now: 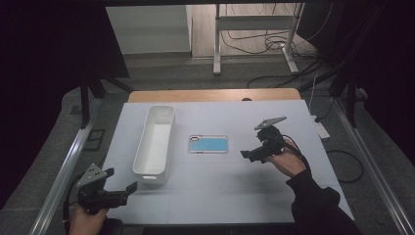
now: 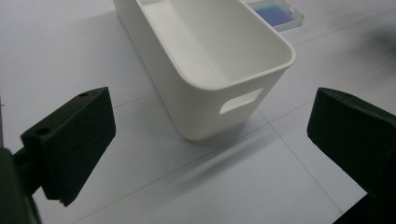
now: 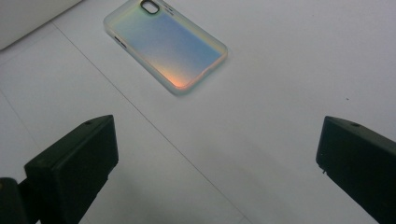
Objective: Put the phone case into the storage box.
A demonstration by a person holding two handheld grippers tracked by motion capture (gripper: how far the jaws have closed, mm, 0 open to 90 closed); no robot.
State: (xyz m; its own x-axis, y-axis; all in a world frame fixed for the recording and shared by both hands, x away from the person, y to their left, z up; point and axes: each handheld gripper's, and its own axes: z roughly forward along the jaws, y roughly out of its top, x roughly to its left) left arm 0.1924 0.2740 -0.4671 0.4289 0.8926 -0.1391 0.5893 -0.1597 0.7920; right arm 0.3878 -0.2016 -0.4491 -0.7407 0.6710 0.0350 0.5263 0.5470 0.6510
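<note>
A translucent phone case with a blue, iridescent back (image 1: 208, 144) lies flat on the white table sheet (image 1: 235, 191), just to the right of a long white plastic bin with a cut-out handle (image 1: 154, 143). The camera hole of the case points toward the bin. No brand or writing can be read on either of them.

The right gripper (image 1: 255, 153) hovers near the case, on its right side, with jaws wide apart and nothing between them. The left gripper (image 1: 120, 184) is at the near left corner, facing the short end of the bin; its jaws are also wide apart and hold nothing.
</note>
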